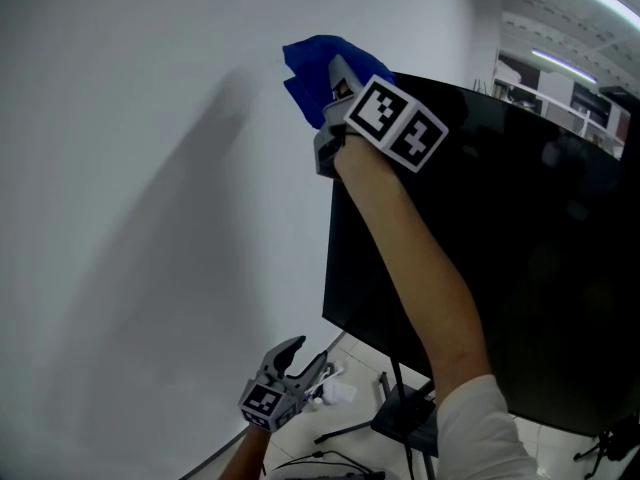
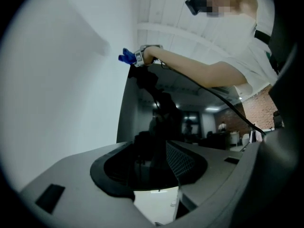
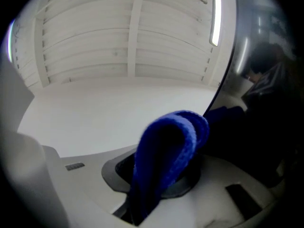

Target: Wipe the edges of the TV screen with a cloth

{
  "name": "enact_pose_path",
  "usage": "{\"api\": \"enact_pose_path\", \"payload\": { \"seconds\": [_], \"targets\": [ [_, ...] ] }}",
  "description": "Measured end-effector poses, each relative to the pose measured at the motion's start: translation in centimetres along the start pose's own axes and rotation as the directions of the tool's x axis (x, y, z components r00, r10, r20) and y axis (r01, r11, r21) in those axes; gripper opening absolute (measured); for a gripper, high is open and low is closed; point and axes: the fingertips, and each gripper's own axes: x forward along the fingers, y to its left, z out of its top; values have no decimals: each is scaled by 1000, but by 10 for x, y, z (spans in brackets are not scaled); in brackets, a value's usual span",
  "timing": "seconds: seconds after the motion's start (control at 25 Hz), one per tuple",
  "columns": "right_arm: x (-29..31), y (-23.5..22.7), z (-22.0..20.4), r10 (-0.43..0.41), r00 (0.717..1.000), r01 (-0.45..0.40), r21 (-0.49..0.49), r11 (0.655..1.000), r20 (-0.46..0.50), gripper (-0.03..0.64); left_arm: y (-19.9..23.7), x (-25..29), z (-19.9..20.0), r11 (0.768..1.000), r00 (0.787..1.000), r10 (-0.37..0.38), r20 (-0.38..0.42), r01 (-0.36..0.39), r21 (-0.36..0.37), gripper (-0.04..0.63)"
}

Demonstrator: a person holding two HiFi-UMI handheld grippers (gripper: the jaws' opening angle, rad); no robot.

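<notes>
Up at the upper left corner of the black TV screen (image 1: 520, 248), the right gripper (image 1: 338, 93) pinches a folded blue cloth (image 1: 308, 63) between its jaws. In the right gripper view, the cloth (image 3: 166, 151) loops out of the jaws, its tip just beside the screen's edge (image 3: 223, 80); whether they touch is unclear. The screen's top edge runs away to the right, and its left edge drops straight below the raised forearm (image 1: 410, 258). A bare white wall (image 1: 140, 218) lies left of that edge. Well below, near the floor, the left gripper (image 1: 300, 363) hangs with its jaws spread, nothing between them, beside the TV's stand (image 1: 400, 418).
</notes>
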Motion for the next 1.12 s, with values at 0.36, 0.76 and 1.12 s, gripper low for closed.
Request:
{"api": "enact_pose_path", "payload": {
  "seconds": [0.36, 0.76, 1.12],
  "targets": [
    [-76, -29, 75, -71, 995, 73, -22, 997, 67, 98, -56, 38, -6, 981, 980, -195, -26, 195, 2, 196],
    [-223, -64, 180, -215, 973, 226, -143, 963, 89, 100, -219, 99, -9, 854, 854, -519, 7, 519, -35, 196],
    [-309, -83, 248, -341, 915, 386, -225, 895, 215, 100, -312, 114, -18, 636, 638, -770, 25, 770, -56, 196]
  ]
}}
